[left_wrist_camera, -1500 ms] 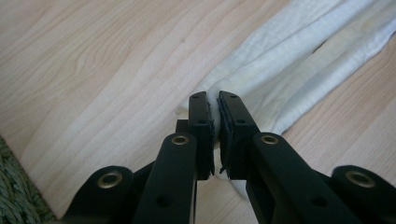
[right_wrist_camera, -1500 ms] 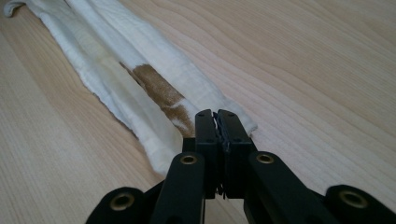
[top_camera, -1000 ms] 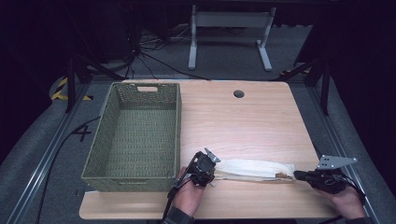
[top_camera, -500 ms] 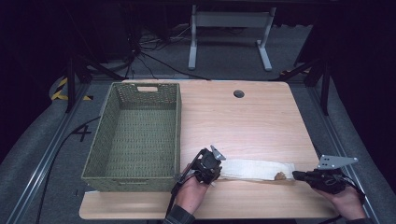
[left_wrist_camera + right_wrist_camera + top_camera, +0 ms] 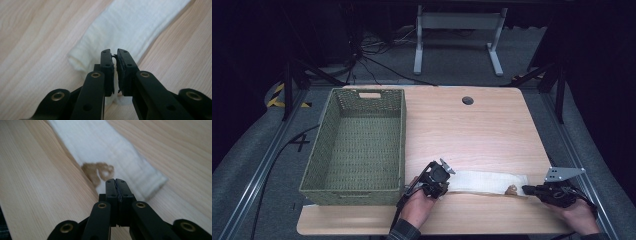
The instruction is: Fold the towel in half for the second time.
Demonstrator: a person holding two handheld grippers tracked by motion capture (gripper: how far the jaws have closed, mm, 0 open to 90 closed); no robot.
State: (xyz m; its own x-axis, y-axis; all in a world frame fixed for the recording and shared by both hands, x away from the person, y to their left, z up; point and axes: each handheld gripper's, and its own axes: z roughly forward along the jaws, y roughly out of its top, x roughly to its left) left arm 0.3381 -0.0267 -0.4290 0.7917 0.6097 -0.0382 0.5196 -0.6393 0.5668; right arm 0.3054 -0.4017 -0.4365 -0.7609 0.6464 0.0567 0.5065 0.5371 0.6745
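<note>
A long white sock (image 5: 484, 181) lies flat across the near part of the wooden table (image 5: 472, 130). A brown mark (image 5: 511, 189) sits near its right end. My left gripper (image 5: 447, 186) is at the sock's left end. Its jaws have just been closing, and in the left gripper view (image 5: 114, 53) white fabric of the sock (image 5: 135, 27) is pinched between them. My right gripper (image 5: 526, 190) is shut at the sock's right end. In the right gripper view (image 5: 116, 181) its tips sit on the edge of the sock (image 5: 100, 142), beside the brown mark (image 5: 98, 171).
A green woven basket (image 5: 354, 187) stands on the table's left side, close to my left hand, with nothing in it. A round cable hole (image 5: 468, 100) lies near the far edge. Bare tabletop stretches beyond the sock.
My left gripper has shifted a little to the right and its jaws have closed on the sock's left end. The right gripper has stayed in place.
</note>
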